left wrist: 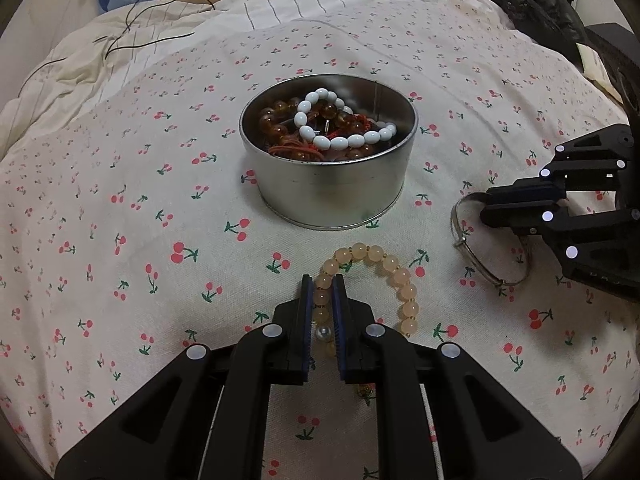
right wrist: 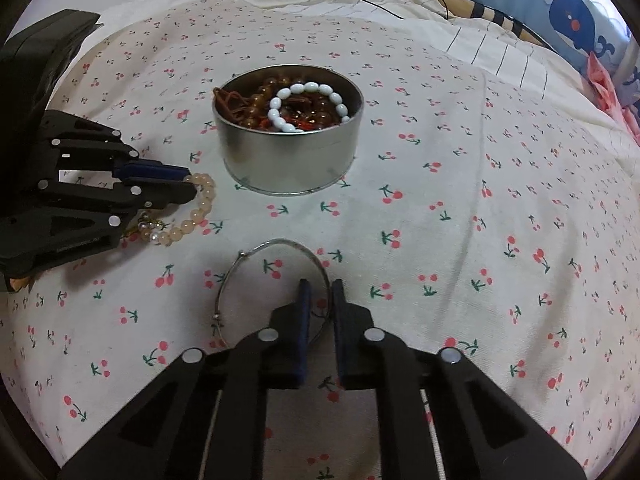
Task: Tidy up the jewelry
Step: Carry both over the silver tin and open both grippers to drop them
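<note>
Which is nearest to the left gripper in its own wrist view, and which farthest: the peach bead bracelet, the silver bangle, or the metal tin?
1. Peach bead bracelet, between the left gripper's fingers.
2. Silver bangle, to the right.
3. Metal tin, straight ahead.

The round silver metal tin (left wrist: 332, 188) hides the lower coils of the amber bead strands (left wrist: 276, 120) and red cords beneath the white oval-bead bracelet (left wrist: 340, 136). The left tool (left wrist: 322, 300) covers part of the peach round-bead bracelet (left wrist: 394, 276). The right tool (right wrist: 320, 304) covers the thin silver wire bangle's (right wrist: 256, 252) near arc.
</note>
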